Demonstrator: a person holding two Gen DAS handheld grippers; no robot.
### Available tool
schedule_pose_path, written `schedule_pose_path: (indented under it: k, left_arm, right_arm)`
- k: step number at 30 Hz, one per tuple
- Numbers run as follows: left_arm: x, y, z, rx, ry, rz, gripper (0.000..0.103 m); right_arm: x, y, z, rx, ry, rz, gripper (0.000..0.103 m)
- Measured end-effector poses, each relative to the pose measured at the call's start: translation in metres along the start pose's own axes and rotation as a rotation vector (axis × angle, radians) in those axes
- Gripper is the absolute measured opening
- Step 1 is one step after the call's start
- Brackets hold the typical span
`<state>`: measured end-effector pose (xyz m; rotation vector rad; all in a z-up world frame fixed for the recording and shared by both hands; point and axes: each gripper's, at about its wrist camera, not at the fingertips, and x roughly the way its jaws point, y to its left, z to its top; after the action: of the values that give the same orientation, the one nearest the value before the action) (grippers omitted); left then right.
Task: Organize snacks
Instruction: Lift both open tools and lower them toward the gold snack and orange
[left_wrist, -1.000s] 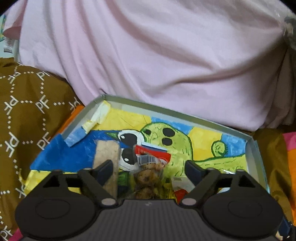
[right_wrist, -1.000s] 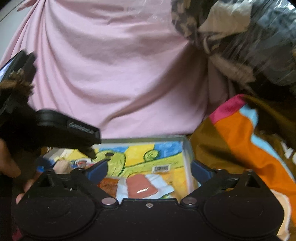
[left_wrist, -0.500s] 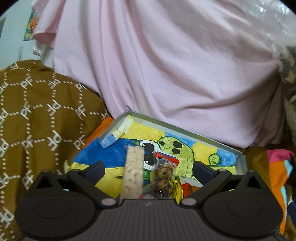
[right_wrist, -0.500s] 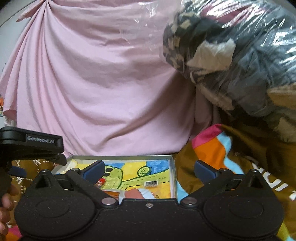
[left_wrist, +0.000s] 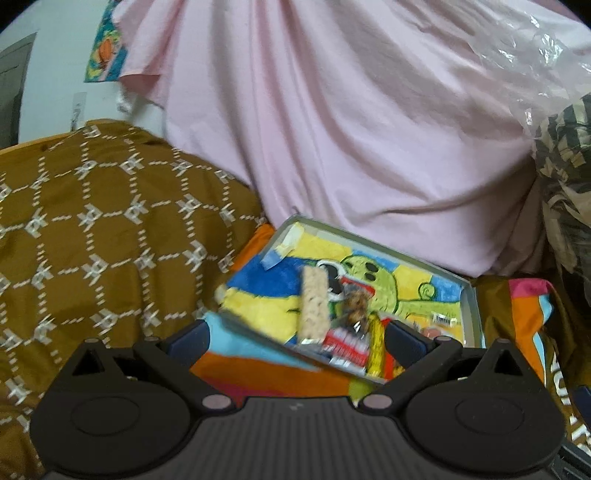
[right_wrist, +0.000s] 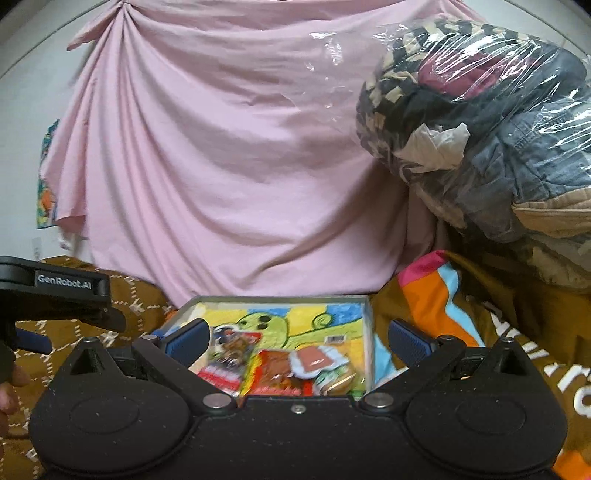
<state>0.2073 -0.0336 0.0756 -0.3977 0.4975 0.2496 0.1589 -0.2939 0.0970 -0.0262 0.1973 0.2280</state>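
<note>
A shallow grey tray (left_wrist: 471, 295) with a green cartoon painted inside lies on the bedding. Snacks lie in its near end: a pale cereal bar (left_wrist: 314, 306), a clear bag of brown cookies (left_wrist: 356, 306), a red packet (left_wrist: 347, 345) and a yellow packet (left_wrist: 375, 347). My left gripper (left_wrist: 297, 339) hangs open in front of the tray, nothing between its fingers. The right wrist view shows the same tray (right_wrist: 280, 298) with an orange-red packet (right_wrist: 277, 373) and a white-and-brown packet (right_wrist: 314, 360). My right gripper (right_wrist: 298, 336) is open and empty too.
A pink cloth (left_wrist: 351, 129) hangs behind the tray. A brown patterned blanket (left_wrist: 92, 221) bulges on the left. A clear plastic bag of clothes (right_wrist: 480, 129) sits high on the right, above orange striped bedding (right_wrist: 432, 295). The left gripper's body (right_wrist: 55, 291) and a hand show at the left edge.
Both grippers have drawn back and up from the tray, which now looks smaller and farther. The left jaws spread a little wider. The snacks stay in the tray.
</note>
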Motion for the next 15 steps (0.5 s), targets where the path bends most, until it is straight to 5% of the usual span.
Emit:
schedule_pose_path:
  k: [15]
  left_arm:
    - [-0.067, 0.064, -0.036, 0.022, 0.036, 0.038, 0.103]
  right_arm:
    - [-0.06, 0.019, -0.035, -0.023, 0.144, 0.098, 0.102]
